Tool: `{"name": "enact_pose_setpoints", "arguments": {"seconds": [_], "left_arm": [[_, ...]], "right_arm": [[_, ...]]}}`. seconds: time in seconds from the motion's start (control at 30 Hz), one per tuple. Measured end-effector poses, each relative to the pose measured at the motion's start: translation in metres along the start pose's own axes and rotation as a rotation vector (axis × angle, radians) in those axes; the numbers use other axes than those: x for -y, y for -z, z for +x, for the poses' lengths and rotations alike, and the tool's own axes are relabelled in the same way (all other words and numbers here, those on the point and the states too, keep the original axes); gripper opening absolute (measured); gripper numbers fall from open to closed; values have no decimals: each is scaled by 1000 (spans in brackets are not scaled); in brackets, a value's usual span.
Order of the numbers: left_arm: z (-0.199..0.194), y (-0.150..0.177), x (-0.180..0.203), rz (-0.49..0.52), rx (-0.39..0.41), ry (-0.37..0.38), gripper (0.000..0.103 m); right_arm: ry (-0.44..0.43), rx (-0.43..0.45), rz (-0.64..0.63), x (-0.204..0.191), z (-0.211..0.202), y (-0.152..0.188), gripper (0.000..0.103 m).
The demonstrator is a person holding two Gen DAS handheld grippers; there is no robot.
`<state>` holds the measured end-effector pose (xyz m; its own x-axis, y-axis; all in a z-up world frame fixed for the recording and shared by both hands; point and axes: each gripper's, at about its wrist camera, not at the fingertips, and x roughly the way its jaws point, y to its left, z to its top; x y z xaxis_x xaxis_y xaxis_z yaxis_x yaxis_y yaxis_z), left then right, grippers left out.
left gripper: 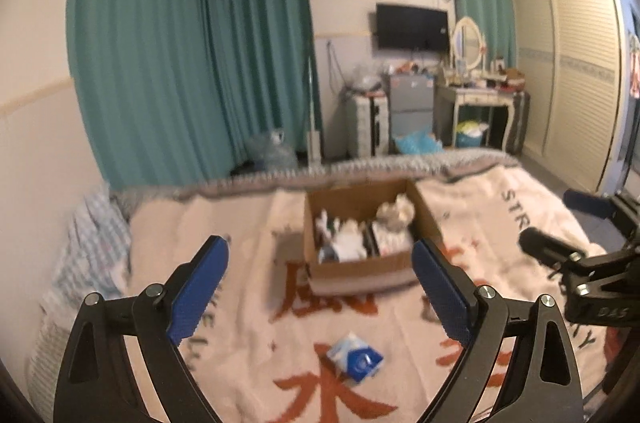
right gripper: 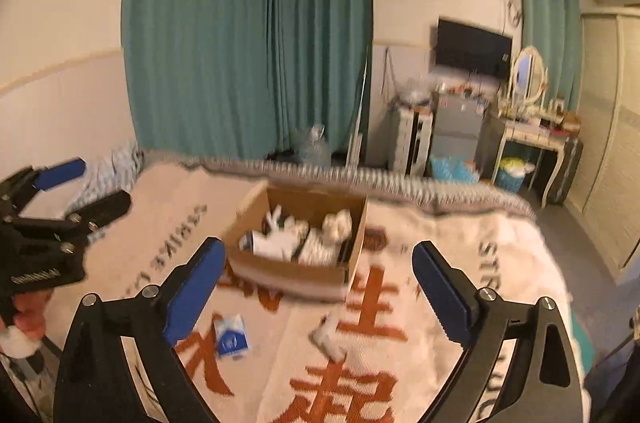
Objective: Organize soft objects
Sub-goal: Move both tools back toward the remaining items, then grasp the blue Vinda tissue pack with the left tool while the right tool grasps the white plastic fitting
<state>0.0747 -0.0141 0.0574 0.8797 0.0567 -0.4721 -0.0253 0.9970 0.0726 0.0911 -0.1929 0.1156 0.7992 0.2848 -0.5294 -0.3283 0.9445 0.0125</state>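
Both grippers hang above the blanket (left gripper: 248,235) with fingers spread wide, gripping nothing: the left gripper (left gripper: 320,287) and the right gripper (right gripper: 316,291). One cardboard box (left gripper: 360,265) sits mid-bed, open top up, its long axis running across the bed, holding several pale soft items (too blurred to count). One blue-white packet (left gripper: 356,357) lies flat nearer the cameras, and one small white crumpled piece (right gripper: 328,337) lies just right of it.
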Motion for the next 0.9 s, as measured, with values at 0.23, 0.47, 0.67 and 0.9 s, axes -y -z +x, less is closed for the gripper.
{"name": "enact_pose_setpoints", "arguments": {"seconds": [0.23, 0.47, 0.67, 0.9], "left_arm": [[78, 63, 7, -90, -159, -23, 94], [135, 112, 19, -100, -292, 3, 93], [173, 148, 24, -128, -409, 45, 93], [188, 173, 25, -141, -485, 117, 86]], "right_arm": [[-11, -164, 45, 21, 87, 60, 93], [-38, -279, 90, 26, 163, 97, 74], [-33, -385, 85, 24, 206, 127, 57], [-51, -431, 102, 30, 219, 142, 30]]}}
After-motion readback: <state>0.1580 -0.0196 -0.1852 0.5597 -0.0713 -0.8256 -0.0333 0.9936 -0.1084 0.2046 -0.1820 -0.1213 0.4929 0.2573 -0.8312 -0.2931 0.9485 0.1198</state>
